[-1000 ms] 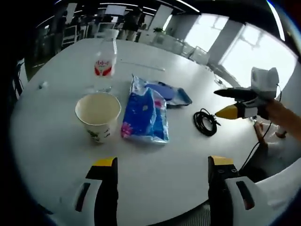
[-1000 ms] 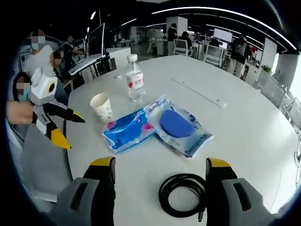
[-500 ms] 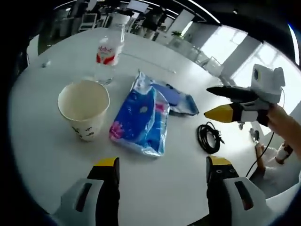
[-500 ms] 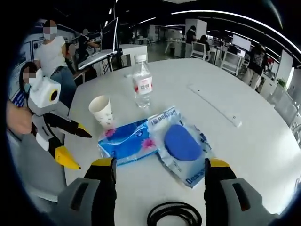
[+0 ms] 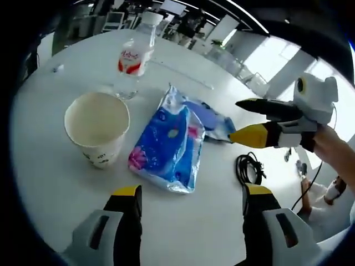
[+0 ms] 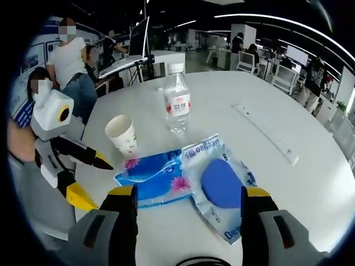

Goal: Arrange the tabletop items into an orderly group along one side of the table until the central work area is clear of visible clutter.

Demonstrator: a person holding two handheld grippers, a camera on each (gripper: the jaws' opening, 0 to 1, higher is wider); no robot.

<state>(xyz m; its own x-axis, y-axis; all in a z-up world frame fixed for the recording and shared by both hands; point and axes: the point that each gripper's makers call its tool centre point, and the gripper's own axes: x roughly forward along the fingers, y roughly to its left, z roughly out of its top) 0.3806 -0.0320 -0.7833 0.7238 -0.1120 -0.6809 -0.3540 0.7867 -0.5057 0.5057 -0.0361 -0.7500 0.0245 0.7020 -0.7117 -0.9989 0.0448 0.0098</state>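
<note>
On the white worktop point(image 5: 50, 183) the clutter sits bunched in a loose row: a blue tissue pack point(image 5: 166, 141) lies flat in the middle, its edge overlapped by a clear packet holding a blue pad point(image 6: 224, 185), with a paper cup point(image 5: 97, 127) upright just beside it and a water bottle point(image 5: 133, 58) standing behind. A coiled black cable point(image 5: 248, 168) lies apart, nearer the worktop's edge. Both claws hang above the packs with jaws spread wide and nothing between them: the left claw point(image 5: 188, 194) faces the tissue pack, the right claw point(image 6: 188, 191) straddles both packets, probably lining up a first grasp, so the sorting looks barely begun.
</note>
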